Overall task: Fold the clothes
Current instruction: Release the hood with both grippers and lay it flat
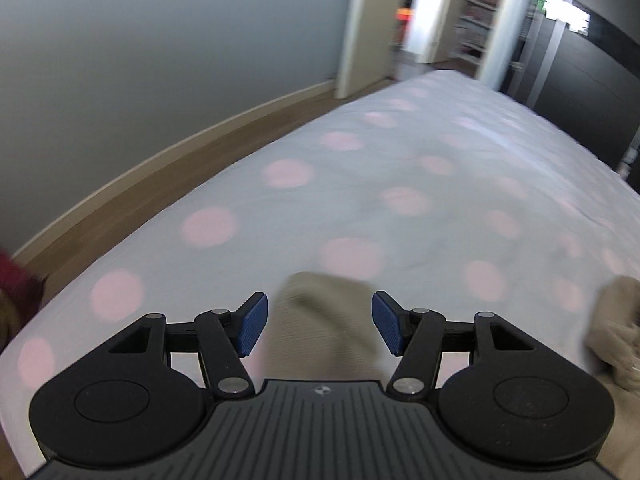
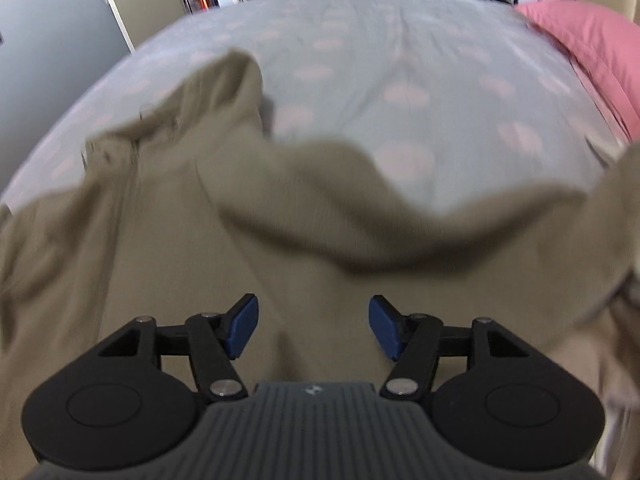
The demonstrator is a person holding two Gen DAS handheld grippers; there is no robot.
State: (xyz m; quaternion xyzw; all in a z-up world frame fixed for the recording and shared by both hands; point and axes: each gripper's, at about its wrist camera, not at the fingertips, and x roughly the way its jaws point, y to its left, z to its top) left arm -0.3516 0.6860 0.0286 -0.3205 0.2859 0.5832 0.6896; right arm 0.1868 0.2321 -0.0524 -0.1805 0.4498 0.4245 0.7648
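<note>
A khaki garment lies crumpled on a bed with a grey sheet with pink dots. In the right wrist view it fills the lower half, with a fold raised across the middle. My right gripper is open and empty just above the cloth. In the left wrist view a narrow part of the garment runs between the fingers of my left gripper, which is open and holds nothing. More of the garment is bunched at the right.
The bed's left edge drops to a wooden floor by a grey wall. A pink pillow lies at the bed's far right. An open doorway and dark wardrobes stand beyond the bed.
</note>
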